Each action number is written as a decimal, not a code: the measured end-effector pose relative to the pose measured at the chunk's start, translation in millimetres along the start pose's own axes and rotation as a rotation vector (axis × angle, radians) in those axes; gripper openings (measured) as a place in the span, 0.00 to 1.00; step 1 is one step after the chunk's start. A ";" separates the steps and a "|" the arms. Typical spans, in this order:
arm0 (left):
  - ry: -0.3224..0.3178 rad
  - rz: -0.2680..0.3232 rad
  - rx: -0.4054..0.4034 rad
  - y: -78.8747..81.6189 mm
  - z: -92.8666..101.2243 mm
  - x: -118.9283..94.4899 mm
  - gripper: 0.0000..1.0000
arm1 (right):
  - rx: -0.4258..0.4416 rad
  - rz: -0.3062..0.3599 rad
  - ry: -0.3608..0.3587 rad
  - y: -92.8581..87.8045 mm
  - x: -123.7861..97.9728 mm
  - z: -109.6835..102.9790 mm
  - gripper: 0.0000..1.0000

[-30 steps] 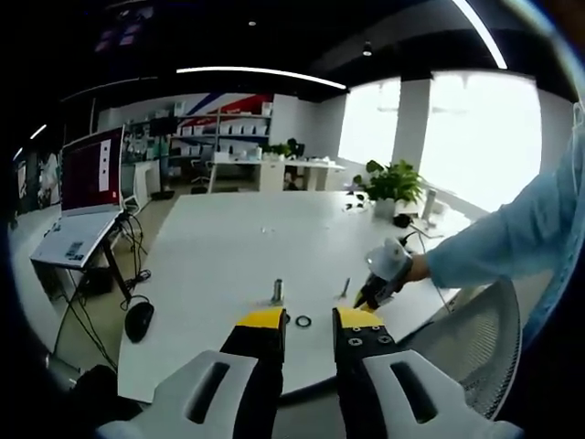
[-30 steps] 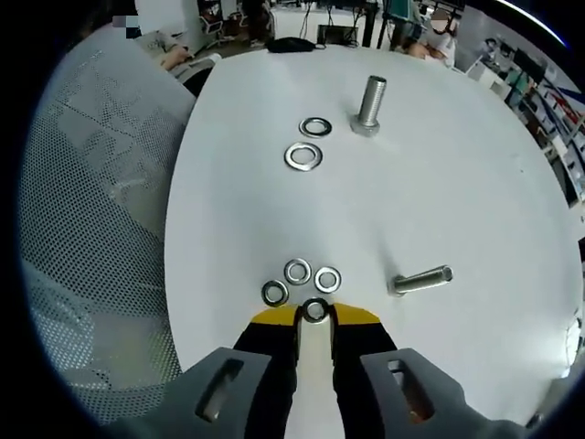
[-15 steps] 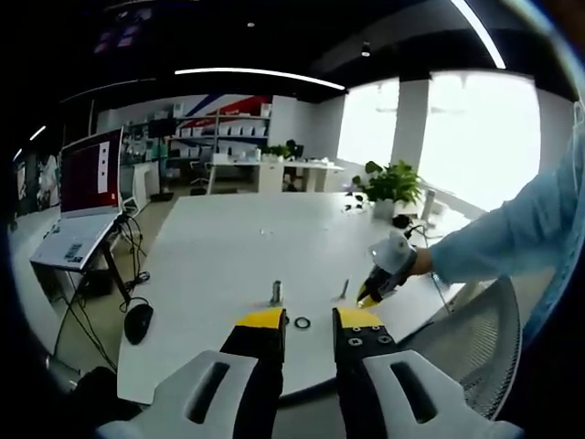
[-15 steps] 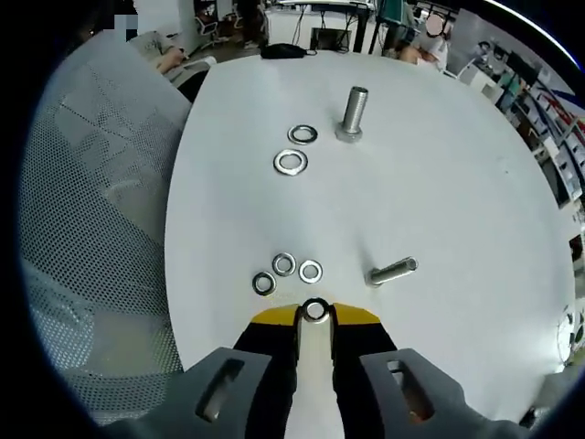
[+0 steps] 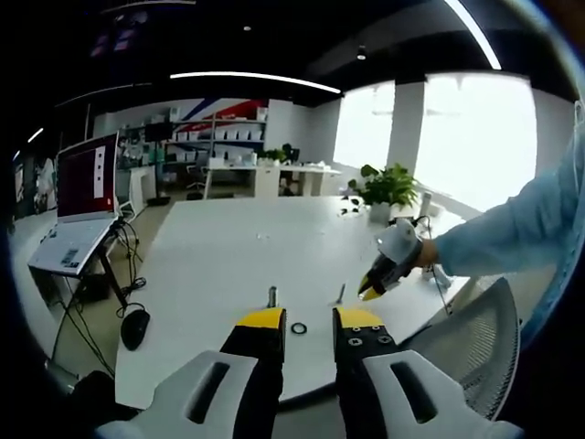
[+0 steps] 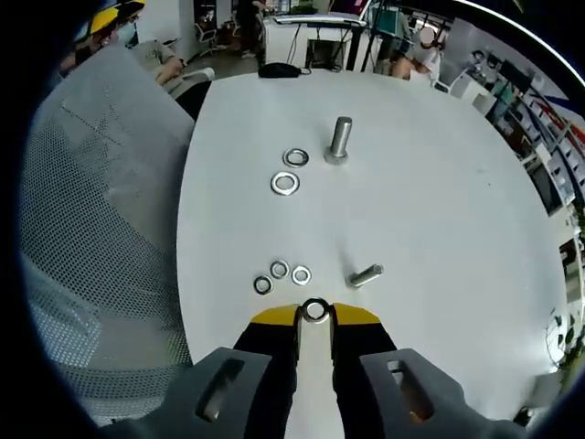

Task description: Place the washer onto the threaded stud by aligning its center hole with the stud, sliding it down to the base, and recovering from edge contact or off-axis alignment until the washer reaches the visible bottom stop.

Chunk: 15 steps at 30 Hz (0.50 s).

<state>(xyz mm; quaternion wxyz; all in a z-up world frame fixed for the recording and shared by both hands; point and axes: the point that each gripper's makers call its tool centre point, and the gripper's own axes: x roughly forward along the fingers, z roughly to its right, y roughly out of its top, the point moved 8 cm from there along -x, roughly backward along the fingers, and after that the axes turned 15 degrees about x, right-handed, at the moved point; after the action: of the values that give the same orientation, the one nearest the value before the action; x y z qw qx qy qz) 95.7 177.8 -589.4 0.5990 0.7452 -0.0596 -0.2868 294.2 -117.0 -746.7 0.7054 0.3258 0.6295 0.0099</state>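
Steel glints between the yellow-tipped jaws of the right gripper, which is closed edge-on around a small washer held clear above the white table. Compared with a second ago, the things below it look smaller and sit farther up the right gripper view, so the gripper has been lifted away from the surface with the washer in its grip. Just ahead of the jaws lie three loose small washers in a cluster, with a bolt lying on its side beside them. Farther off stands the upright threaded stud on its head, with two larger washers near its base, apart from it.

In the left gripper view the right gripper shows from the side, raised above the table at the end of a light blue sleeve; it sat lower, close to the tabletop, a second ago. The left gripper hangs back off the near table edge, its jaws parted with nothing between them, and looks on at the stud.

The pickup looks done and the carry begun. What remains is to bring the washer over the stud's tip, turn it flat so its hole faces the thread, and let it slide to the base; a tilted approach would probably catch on the top edge.
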 end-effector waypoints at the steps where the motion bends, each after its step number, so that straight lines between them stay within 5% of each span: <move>1: -0.001 0.000 0.002 0.1 0.2 -0.1 0.18 | -0.003 0.001 -0.001 0.5 -1.0 -0.1 0.14; 15: 0.006 0.012 0.004 2.1 -0.2 -1.7 0.18 | -0.021 0.037 -0.043 22.6 -10.1 8.1 0.14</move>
<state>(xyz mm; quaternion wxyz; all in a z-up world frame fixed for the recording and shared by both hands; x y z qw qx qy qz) 94.9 178.1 -586.8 0.5995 0.7469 -0.0626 -0.2809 308.3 -107.1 -727.2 0.7218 0.3303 0.6078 0.0226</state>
